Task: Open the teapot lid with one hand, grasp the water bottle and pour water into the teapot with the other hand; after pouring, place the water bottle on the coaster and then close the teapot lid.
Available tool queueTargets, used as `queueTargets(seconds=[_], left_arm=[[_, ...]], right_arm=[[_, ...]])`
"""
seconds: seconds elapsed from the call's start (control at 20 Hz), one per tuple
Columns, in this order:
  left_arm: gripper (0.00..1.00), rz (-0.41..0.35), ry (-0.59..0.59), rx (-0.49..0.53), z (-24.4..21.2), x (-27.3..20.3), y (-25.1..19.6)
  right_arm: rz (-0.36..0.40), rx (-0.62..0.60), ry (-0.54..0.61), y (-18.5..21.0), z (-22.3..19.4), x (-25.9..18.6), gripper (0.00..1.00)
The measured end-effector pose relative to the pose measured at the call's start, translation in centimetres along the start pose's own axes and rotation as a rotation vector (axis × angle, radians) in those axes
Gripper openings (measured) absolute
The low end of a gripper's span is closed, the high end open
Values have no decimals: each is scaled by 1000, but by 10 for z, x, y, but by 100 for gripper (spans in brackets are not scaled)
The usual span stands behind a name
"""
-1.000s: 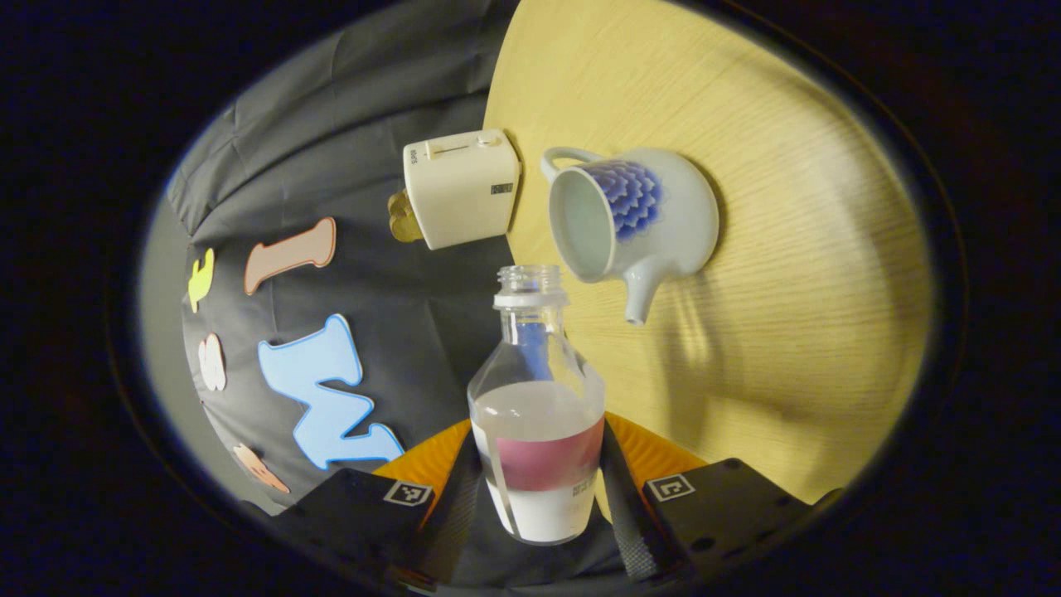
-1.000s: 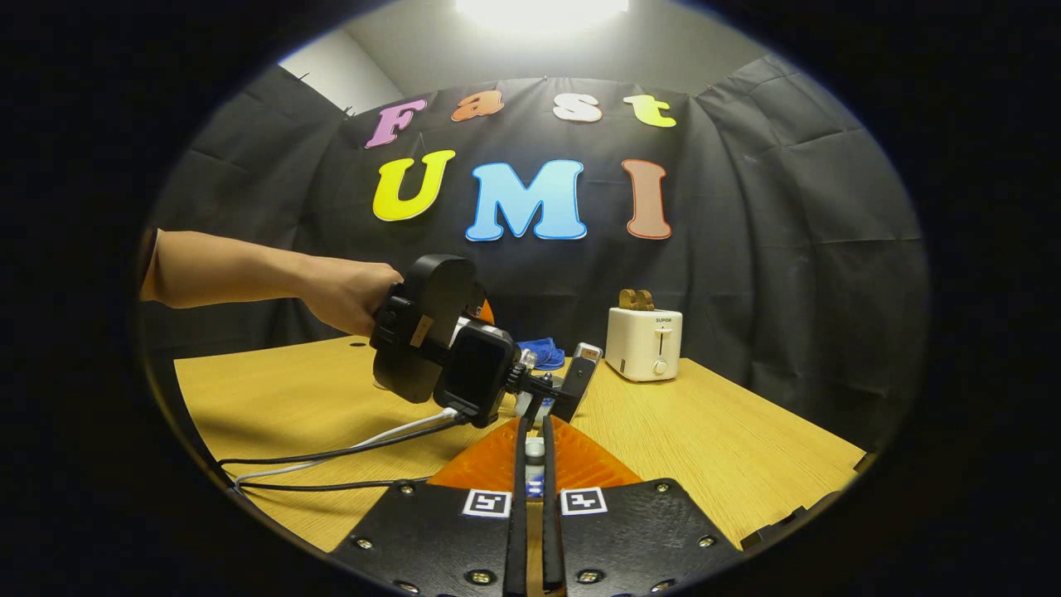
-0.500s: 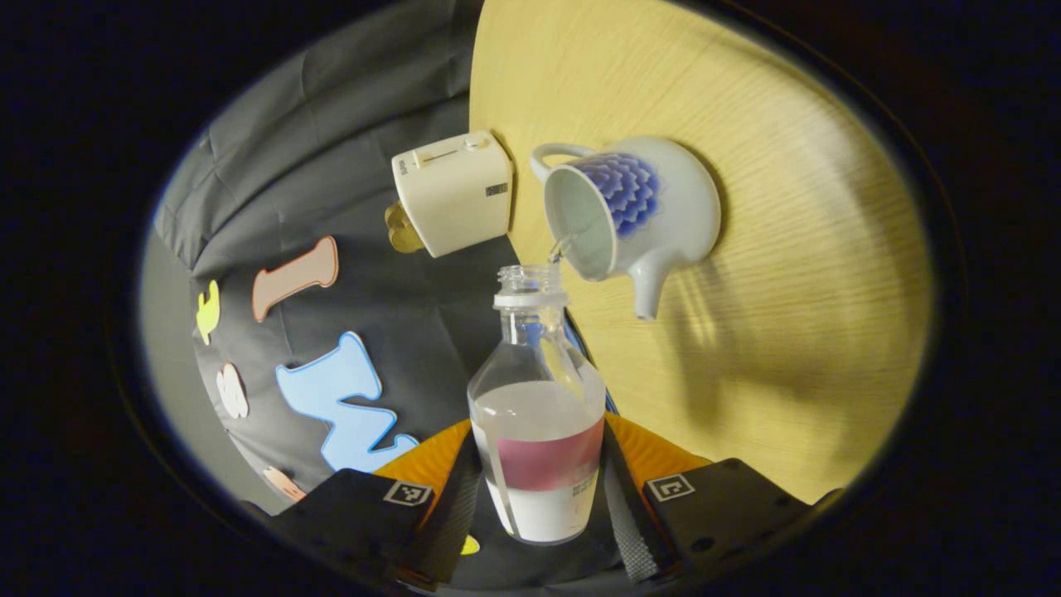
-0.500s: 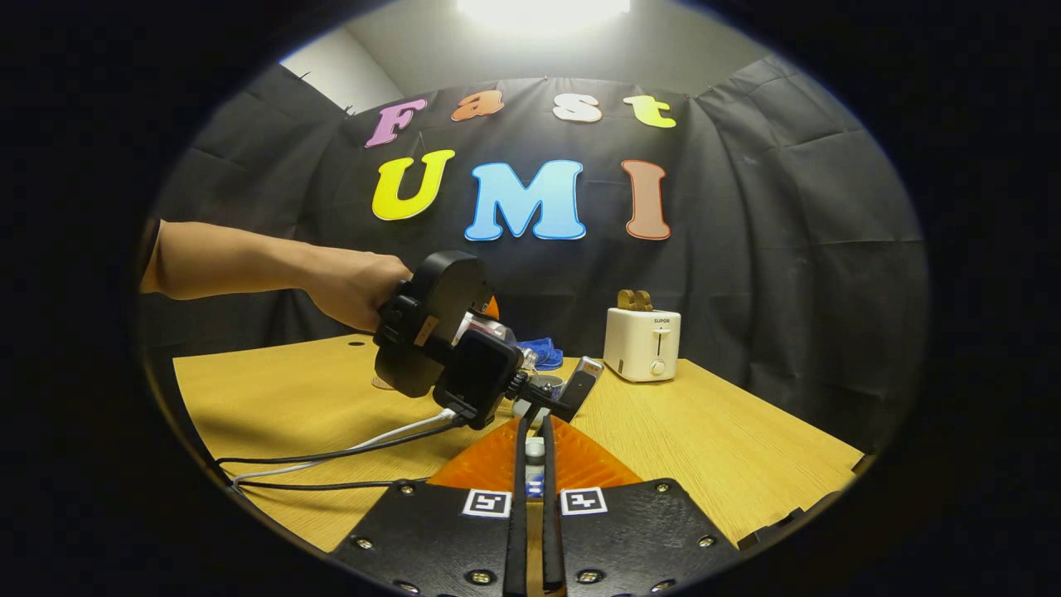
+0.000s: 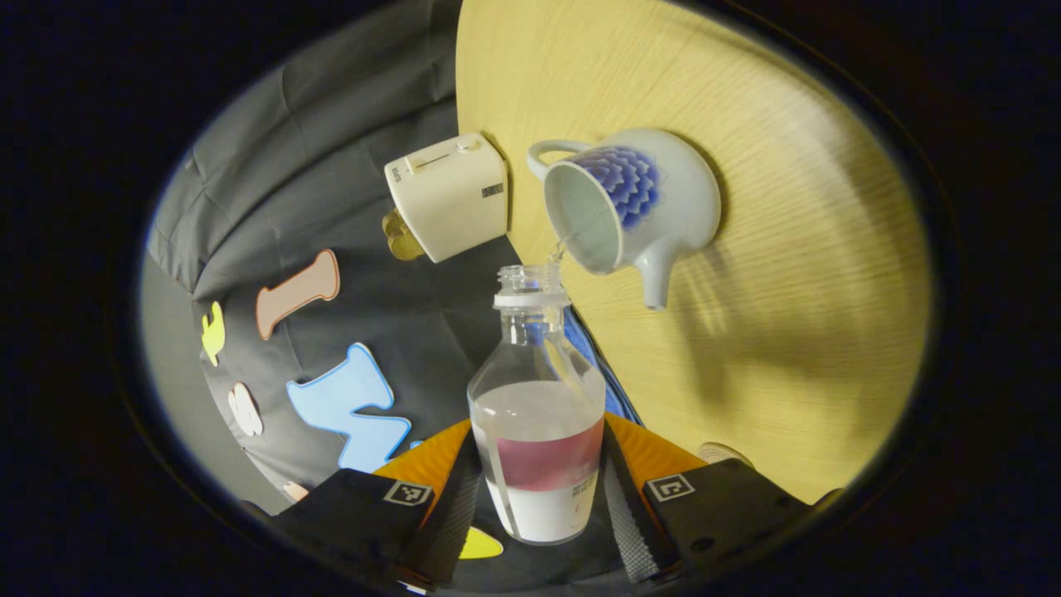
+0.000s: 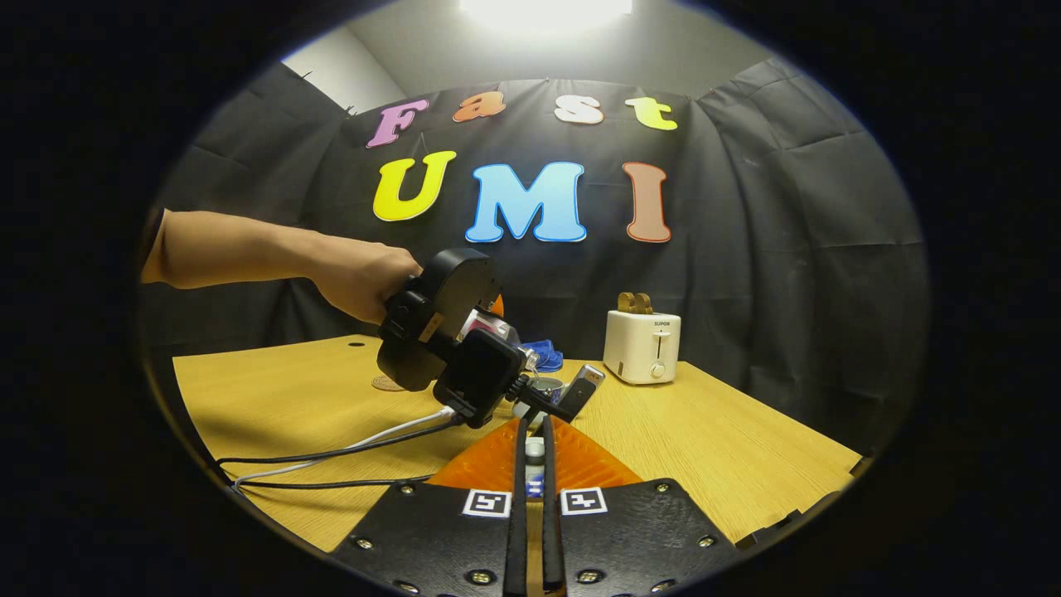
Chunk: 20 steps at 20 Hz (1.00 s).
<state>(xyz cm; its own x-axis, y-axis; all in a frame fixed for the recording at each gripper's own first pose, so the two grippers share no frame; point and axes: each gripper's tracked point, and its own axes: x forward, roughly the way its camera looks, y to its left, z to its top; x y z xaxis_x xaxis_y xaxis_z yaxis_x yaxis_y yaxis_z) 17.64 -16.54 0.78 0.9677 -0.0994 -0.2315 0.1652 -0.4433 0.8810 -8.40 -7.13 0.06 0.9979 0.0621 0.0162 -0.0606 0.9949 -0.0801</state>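
Water bottle (image 5: pixel 537 431) sits clamped between my left gripper (image 5: pixel 537 497) fingers, uncapped and tipped so its mouth is at the teapot (image 5: pixel 634 211) rim; a thin stream runs into the open pot. To the left of the pot, a white toaster (image 5: pixel 448 195). All stand on the wooden table (image 5: pixel 796 274). In the right gripper view, a hand (image 6: pixel 365 278) holds the left gripper, coaster (image 6: pixel 387 383) behind it. My right gripper (image 6: pixel 531 473) is pinched on the small teapot lid (image 6: pixel 535 452) knob, held in the air.

Right tongs (image 6: pixel 531 464) pinch the teapot lid (image 6: pixel 535 452) above the table (image 6: pixel 729 452).
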Motion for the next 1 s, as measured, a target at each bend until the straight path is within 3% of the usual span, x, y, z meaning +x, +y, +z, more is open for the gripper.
queueTargets(seconds=[1.0], left_arm=[[86,16,18,136,5,0,14]], right_arm=[[-5,-5,-1,-1,2,-1,7]])
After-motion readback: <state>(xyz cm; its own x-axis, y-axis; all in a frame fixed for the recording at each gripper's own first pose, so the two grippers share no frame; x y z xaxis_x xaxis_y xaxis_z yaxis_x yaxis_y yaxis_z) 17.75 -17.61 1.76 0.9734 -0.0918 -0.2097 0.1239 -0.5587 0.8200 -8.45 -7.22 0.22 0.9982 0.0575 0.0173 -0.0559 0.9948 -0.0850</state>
